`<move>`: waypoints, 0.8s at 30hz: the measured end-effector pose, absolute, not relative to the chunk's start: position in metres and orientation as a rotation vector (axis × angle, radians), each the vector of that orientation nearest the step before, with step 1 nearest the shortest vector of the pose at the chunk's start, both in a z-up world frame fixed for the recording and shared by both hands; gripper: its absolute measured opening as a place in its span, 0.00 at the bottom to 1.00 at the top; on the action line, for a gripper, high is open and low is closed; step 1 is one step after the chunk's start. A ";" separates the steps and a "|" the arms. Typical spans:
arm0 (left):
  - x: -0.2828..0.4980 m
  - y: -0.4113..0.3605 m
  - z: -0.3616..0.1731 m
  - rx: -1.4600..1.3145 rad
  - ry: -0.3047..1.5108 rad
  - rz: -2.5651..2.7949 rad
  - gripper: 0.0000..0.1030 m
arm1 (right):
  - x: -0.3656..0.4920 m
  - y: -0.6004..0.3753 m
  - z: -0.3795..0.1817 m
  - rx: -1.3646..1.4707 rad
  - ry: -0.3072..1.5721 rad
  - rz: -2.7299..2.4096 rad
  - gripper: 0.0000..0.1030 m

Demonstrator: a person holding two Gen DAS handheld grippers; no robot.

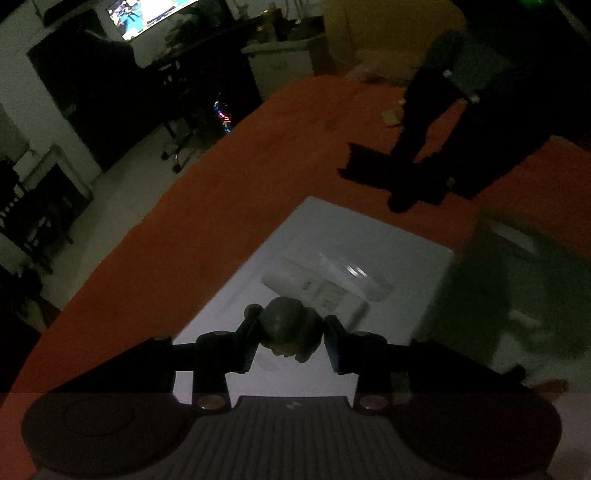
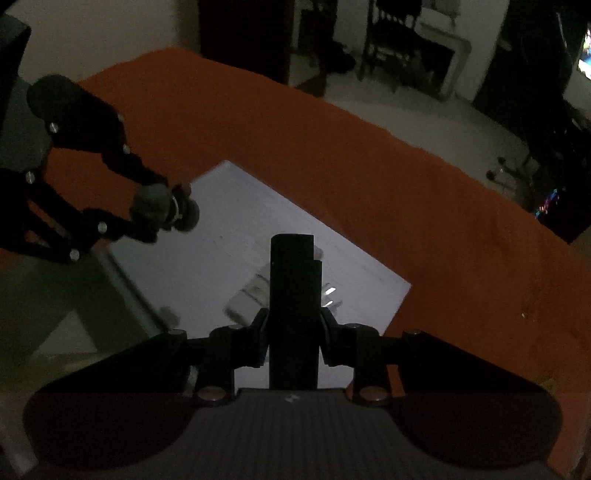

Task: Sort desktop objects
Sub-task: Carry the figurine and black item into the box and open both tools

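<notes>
A small grey-green toy figure (image 1: 291, 334) sits pinched between the two fingers of the left tongs (image 1: 291, 341), which are closed tight on its rounded head and hold it in the air above a white board (image 1: 332, 236). From the right wrist view the same figure (image 2: 153, 206) shows as a dull lump in the left tongs (image 2: 157, 218), over the near-left corner of the board (image 2: 236, 206).

The right tongs (image 2: 293, 341) are closed on a dark, flat-sided stick-like thing (image 2: 293, 295) that stands upright between the fingers; what it is cannot be told in this dim light. It too hangs over the white board.

On the board lies a clear plastic packet (image 1: 328, 280), flat, with bright glints on it. Just beside the board stands a blurred green bin (image 1: 517, 288). Board and bin rest on a table under an orange cloth (image 1: 207, 206). Beyond the table edge lies a pale floor, with a lit screen (image 1: 147, 14) far off.
</notes>
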State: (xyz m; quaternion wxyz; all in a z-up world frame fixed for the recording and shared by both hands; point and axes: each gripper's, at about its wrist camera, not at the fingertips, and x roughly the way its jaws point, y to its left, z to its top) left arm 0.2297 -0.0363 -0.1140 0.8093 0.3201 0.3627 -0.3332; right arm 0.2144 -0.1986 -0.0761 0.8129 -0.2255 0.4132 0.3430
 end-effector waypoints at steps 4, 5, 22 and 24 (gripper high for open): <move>0.199 -0.031 -0.104 0.657 0.812 -0.740 0.32 | 0.172 -0.200 -0.055 -0.493 0.854 0.809 0.29; 0.191 -0.030 -0.101 0.650 0.813 -0.748 0.32 | 0.161 -0.200 -0.052 -0.493 0.854 0.829 0.29; 0.106 -0.035 -0.176 0.495 0.988 -0.815 0.32 | 0.060 -0.184 -0.149 -0.417 1.160 0.942 0.29; 0.106 -0.039 -0.188 0.509 1.001 -0.807 0.32 | 0.052 -0.182 -0.162 -0.447 1.168 0.954 0.29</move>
